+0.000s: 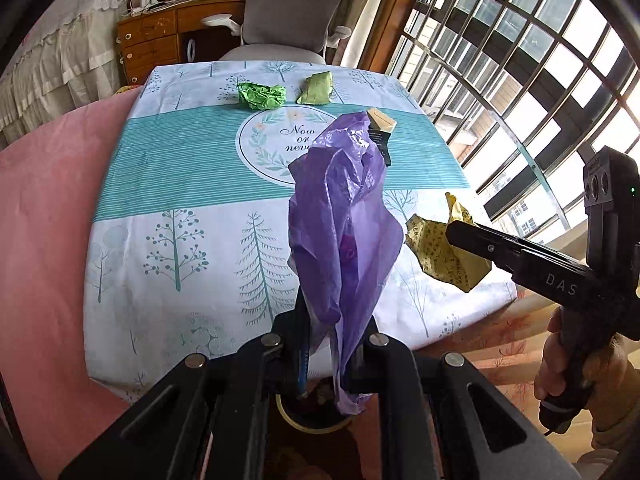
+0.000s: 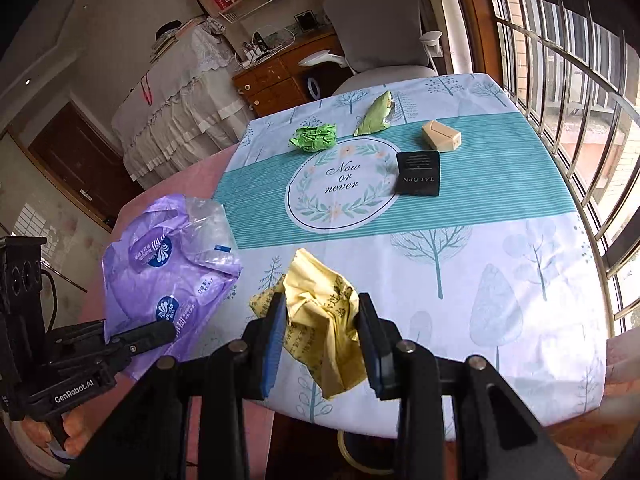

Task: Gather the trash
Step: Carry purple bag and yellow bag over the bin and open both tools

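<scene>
Two hand-held grippers above the tabletop point(image 2: 480, 208), left hand-held gripper point(image 1: 326, 344) closed on purple plastic bag point(image 1: 344, 216), right hand-held gripper point(image 2: 322, 332) clamping crumpled yellow wrapper point(image 2: 320, 312), green paper ball point(image 2: 314, 138) upper centre.

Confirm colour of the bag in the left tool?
Purple bag with blue round logos; clearest in the right wrist view.

Both wrist cameras look steeply down from near above; both share the tablecloth point(image 1: 168, 152) point(image 2: 500, 184).
</scene>
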Demonstrator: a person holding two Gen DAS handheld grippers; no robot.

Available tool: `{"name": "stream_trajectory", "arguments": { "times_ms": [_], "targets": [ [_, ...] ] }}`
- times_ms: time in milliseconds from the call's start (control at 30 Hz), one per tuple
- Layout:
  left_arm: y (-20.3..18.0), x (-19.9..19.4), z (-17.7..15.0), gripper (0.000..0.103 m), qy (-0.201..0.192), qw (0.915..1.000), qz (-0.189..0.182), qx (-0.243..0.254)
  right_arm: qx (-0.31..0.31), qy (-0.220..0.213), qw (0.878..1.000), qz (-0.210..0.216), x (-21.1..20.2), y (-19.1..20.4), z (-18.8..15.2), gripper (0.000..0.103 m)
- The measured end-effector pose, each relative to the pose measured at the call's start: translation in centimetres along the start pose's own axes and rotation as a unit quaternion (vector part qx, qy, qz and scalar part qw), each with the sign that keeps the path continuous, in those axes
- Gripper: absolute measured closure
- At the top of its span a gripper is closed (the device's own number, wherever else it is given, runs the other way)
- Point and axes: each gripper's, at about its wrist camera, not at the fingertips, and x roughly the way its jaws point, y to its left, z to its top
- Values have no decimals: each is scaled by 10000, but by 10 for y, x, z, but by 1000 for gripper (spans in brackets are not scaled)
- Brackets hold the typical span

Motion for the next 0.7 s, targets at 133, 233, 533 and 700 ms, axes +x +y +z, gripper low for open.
{"name": "stream_trajectory", "arguments": {
  "times_ms": [133, 233, 533, 700],
  "targets": [
    [-4, -13, -51, 93, 176, 9994, -92, 269, 389, 121, 9991, -120, -15, 10, -64, 68],
    [-7, -15, -85, 93, 294, 9983, -126, 494, 543, 356, 9976, -227, -18, 17, -106, 68],
    [-16, 27, -171, 93, 1115, 9922, -447, 344, 769, 1175, 9882, -607, -3, 5, -196, 68],
    [-18, 84, -209, 93, 1468, 9878, -522, 11, 1067, 1545, 9792, -772, 40, -32, -235, 68]
  ]
}}
